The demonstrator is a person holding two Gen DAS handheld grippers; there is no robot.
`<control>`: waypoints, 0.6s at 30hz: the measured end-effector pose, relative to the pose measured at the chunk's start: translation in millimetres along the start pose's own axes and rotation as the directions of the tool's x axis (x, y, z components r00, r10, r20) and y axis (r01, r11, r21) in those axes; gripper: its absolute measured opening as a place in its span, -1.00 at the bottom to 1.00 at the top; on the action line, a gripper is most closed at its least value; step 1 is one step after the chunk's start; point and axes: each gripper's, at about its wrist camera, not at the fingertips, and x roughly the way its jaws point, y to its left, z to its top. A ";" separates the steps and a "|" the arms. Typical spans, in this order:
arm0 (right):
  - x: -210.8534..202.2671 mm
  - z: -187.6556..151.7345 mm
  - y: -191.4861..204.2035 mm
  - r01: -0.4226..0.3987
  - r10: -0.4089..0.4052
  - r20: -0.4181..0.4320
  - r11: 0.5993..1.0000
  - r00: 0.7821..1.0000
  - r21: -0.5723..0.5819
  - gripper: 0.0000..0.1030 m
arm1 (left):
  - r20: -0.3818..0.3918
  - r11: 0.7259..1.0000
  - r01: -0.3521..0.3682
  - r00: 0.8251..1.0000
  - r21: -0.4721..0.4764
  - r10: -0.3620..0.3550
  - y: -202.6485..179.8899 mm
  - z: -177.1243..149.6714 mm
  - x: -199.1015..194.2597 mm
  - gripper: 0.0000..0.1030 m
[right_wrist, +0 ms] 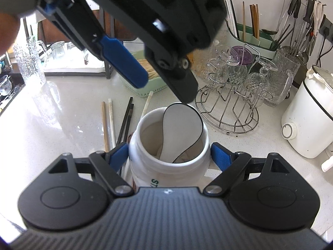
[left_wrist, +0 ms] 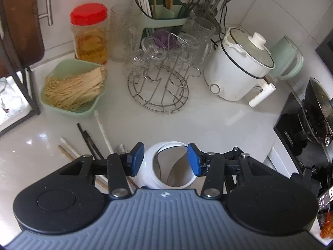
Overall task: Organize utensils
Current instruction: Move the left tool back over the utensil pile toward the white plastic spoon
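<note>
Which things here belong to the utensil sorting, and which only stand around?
Job: white jar, held by right gripper; white spoon inside; loose chopsticks; left gripper, open above.
Bystanders: glass rack, cooker, noodle basket, red-lid jar.

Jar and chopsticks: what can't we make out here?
- Jar lettering: right wrist view, hidden by the gripper body.
- Chopsticks near ends: left wrist view, behind the left gripper.
- Spoon handle: right wrist view, down inside the jar.
- Right gripper pad contact on the jar: unclear.
</note>
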 end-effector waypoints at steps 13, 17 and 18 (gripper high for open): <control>-0.3 0.7 -3.6 -0.014 0.014 -0.003 1.000 1.000 -0.004 0.72 | 0.084 0.998 -0.041 0.995 -0.043 0.045 8.8 -13.3 -17.6 0.01; -0.2 0.9 -3.2 -0.014 0.014 -0.002 1.000 1.000 -0.009 0.72 | 0.111 0.994 -0.055 0.992 -0.098 0.066 22.6 -18.9 -23.0 0.01; -0.3 0.8 -3.2 -0.014 0.014 -0.002 1.000 1.000 -0.009 0.72 | 0.109 0.991 -0.060 0.991 -0.115 0.073 27.1 -20.2 -23.1 0.01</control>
